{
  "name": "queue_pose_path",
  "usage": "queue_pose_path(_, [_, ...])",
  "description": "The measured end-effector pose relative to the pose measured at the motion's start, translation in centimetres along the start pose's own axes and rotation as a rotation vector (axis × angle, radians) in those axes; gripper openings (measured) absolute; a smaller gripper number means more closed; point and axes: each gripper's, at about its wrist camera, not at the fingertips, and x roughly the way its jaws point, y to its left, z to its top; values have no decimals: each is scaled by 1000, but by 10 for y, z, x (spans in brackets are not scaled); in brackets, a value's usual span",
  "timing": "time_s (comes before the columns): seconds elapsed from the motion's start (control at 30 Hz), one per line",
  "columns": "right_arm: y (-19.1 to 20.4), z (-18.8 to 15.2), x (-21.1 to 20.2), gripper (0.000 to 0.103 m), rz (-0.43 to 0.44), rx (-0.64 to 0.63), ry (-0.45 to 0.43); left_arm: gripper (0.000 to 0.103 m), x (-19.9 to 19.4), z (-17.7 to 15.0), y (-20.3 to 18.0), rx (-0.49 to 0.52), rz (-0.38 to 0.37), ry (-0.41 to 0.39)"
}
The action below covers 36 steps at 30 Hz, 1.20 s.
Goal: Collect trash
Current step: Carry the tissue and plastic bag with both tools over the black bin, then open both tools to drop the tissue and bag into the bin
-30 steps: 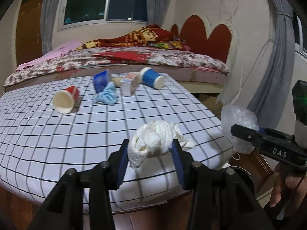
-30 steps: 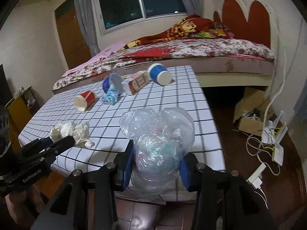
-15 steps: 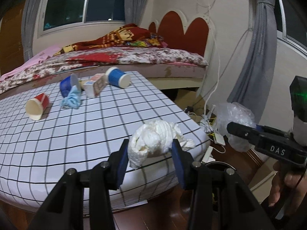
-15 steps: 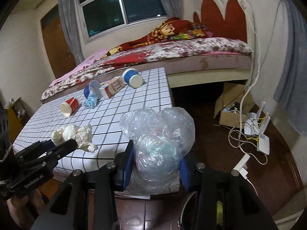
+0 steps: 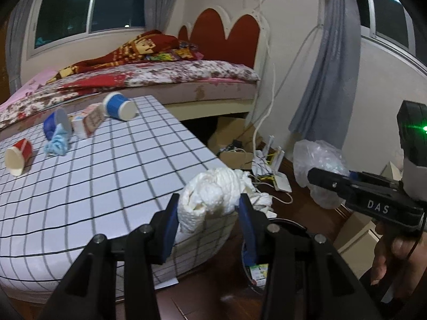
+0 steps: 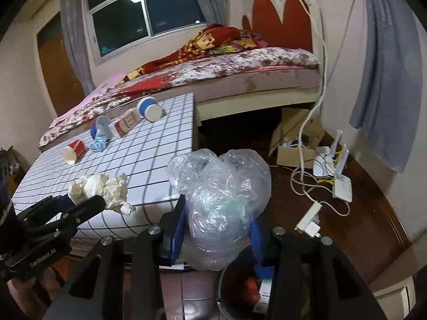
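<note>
A crumpled white tissue wad (image 5: 213, 192) is clamped in the left gripper (image 5: 208, 213) and a crinkled clear plastic bag (image 6: 218, 208) in the right gripper (image 6: 217, 229), both past the checked table's (image 5: 93, 181) edge; being light and soft, each is best pinched mid-bulk.

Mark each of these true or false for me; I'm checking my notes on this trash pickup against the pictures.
1. The left gripper holds a crumpled white paper wad. True.
2. The right gripper is empty. False: it is clamped on a crumpled clear plastic bag.
3. A red paper cup lies on its side on the white grid-patterned table. True.
4. The blue-and-white paper cup stands upright. False: it lies tipped over near the far table edge.
5. A light blue crumpled cloth lies on the floor. False: it rests on the table, between the red cup and a small carton.
</note>
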Motion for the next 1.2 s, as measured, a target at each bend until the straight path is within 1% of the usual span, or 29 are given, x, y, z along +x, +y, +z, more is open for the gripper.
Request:
queue_pose_path(0.37, [-41, -16, -16, 43, -79, 43, 18, 45, 19, -4, -42, 53, -75, 35])
queue_pose_path(0.63, [-76, -35, -21, 43, -113, 69, 54, 45, 43, -20, -76, 105, -129, 99])
queue_pose_path(0.8, [-99, -55, -15, 43, -111, 78, 104, 45, 61, -34, -91, 133, -154, 147])
queue_pose_path(0.9, [-108, -67, -5, 44, -107, 78, 151, 48, 74, -45, -99, 139, -165, 188])
queue_pose_path(1.03, [-119, -86, 19, 45, -95, 55, 246, 48, 96, -62, -102, 131, -186, 271])
queue_pose_path(1.2, [-134, -103, 50, 45, -71, 45, 350, 48, 114, -74, -106, 132, -196, 332])
